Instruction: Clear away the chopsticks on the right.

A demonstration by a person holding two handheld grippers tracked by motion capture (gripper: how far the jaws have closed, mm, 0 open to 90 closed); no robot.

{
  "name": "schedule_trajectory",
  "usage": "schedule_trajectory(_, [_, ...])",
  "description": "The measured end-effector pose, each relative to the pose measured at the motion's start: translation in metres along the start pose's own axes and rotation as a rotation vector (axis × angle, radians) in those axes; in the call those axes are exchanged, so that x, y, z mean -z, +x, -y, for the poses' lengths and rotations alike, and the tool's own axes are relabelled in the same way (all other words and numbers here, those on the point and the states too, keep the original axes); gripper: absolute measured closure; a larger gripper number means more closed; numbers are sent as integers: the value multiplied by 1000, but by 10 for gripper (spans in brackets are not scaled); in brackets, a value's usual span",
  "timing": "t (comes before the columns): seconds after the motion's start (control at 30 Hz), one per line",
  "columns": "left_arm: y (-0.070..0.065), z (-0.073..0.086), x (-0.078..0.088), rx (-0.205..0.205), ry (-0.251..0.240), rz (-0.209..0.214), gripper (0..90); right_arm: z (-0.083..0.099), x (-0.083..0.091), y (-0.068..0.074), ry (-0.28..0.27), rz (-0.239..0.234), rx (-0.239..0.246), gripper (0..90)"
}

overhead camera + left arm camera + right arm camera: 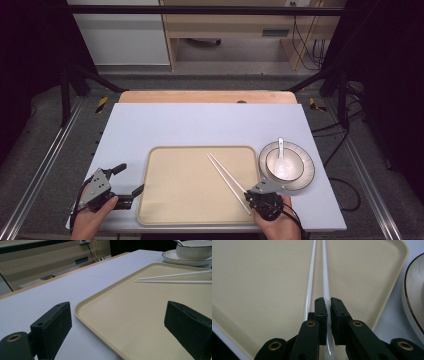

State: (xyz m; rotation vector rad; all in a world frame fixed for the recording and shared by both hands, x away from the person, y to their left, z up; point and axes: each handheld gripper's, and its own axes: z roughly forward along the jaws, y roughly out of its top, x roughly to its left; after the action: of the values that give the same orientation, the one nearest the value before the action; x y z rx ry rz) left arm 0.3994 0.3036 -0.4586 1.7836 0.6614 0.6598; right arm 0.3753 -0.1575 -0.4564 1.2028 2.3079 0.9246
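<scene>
The right tool [328,312] is pinching one of the two white chopsticks [325,277] near its end, its two black jaws pressed together on the thin rod. That chopstick is running straight ahead of the tool across the beige tray [262,277]. The second chopstick is lying just beside the jaws, outside the grip, and is slanting slightly away from the held one as it runs ahead. In the high view the right tool [257,195] is sitting at the tray's near right corner, with the chopsticks [227,179] stretching ahead of it over the tray [175,200]. Just ahead of it and to its right, off the tray, a plate [305,175] is carrying a bowl [295,162] with a white spoon [280,150] resting in it.

The left tool [128,181] is standing with its jaws spread wide and nothing between the pads. It is resting low on the pale surface [190,120] at the tray's left edge. In its own view the tray's corner [120,315] is lying between the spread jaws, while the chopsticks [175,280] and the bowl [193,250] are lying well ahead and to its right.
</scene>
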Motion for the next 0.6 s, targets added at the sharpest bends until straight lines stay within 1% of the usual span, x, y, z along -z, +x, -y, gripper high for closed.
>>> schedule_trajectory(0.03, [0,0,0,-3,1,1,71,0,-2,0,3,3,0,839])
schedule_trajectory(0.07, [0,0,0,-2,-3,1,71,0,-8,-1,7,3,-13,838])
schedule_trajectory(0.1, [0,0,0,-2,-4,2,71,0,-9,0,5,-4,-22,838])
schedule_trajectory(0.2, [0,0,0,1,-3,3,71,-1,-11,2,10,-12,-29,836])
schedule_trajectory(0.23, [0,0,0,1,-5,3,71,0,-12,0,12,-33,-23,790])
schedule_trajectory(0.27, [0,-1,0,0,-5,3,71,0,-12,0,12,-33,-23,790])
schedule_trajectory(0.3, [-1,-1,1,-1,-7,3,71,1,-11,1,-17,-39,-44,725])
schedule_trajectory(0.33, [-1,-1,1,-1,-7,3,71,1,-11,1,-17,-39,-44,725])
schedule_trajectory(0.37, [-1,-1,1,-7,-6,6,71,1,-8,1,-47,-35,-34,662])
schedule_trajectory(0.4, [-1,-1,1,-7,-6,6,71,1,-8,1,-47,-35,-34,662])
schedule_trajectory(0.43, [-1,-1,0,-7,-9,7,71,1,-6,0,-65,-43,-40,639])
schedule_trajectory(0.5, [-2,-2,0,-8,-6,10,71,0,-3,-4,-126,-48,-21,531])
schedule_trajectory(0.53, [-2,-2,0,-9,-7,11,71,0,-3,-4,-126,-48,-21,531])
schedule_trajectory(0.57, [-3,-2,0,-9,-11,13,71,-2,-1,-6,-154,-64,-11,430])
schedule_trajectory(0.6, [-3,-2,0,-8,-11,13,71,-2,-1,-6,-154,-64,-11,430])
